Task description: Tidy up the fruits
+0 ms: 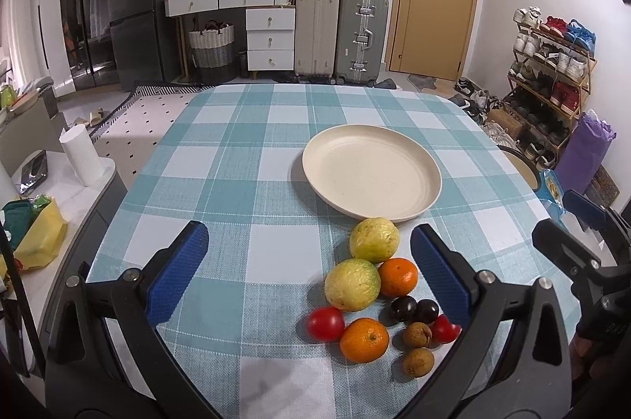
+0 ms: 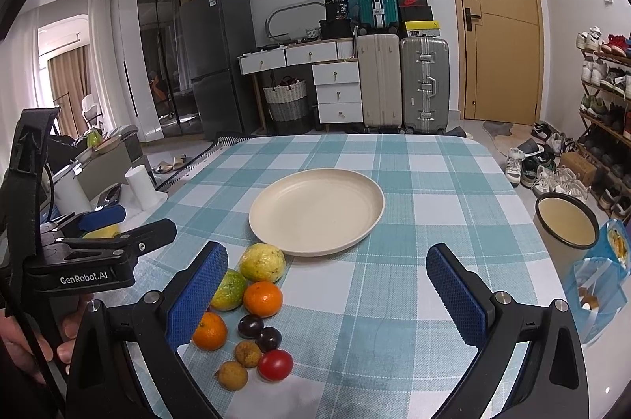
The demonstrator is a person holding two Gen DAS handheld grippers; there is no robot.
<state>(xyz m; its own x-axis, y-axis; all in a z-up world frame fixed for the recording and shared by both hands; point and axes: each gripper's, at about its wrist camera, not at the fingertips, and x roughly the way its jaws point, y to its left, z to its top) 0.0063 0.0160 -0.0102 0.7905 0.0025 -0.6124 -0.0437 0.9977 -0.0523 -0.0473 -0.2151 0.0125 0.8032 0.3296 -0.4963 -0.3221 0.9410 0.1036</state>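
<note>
Blue-padded left gripper (image 1: 309, 269) and right gripper (image 2: 327, 296) both stood spread wide, empty. Mixed fruits clustered lower centre, nearest the round cream plastic plate (image 1: 430, 182); the yellow-green guava (image 1: 374, 239) beside its rim seemed the easiest first pick, gripped gently across its middle.
</note>
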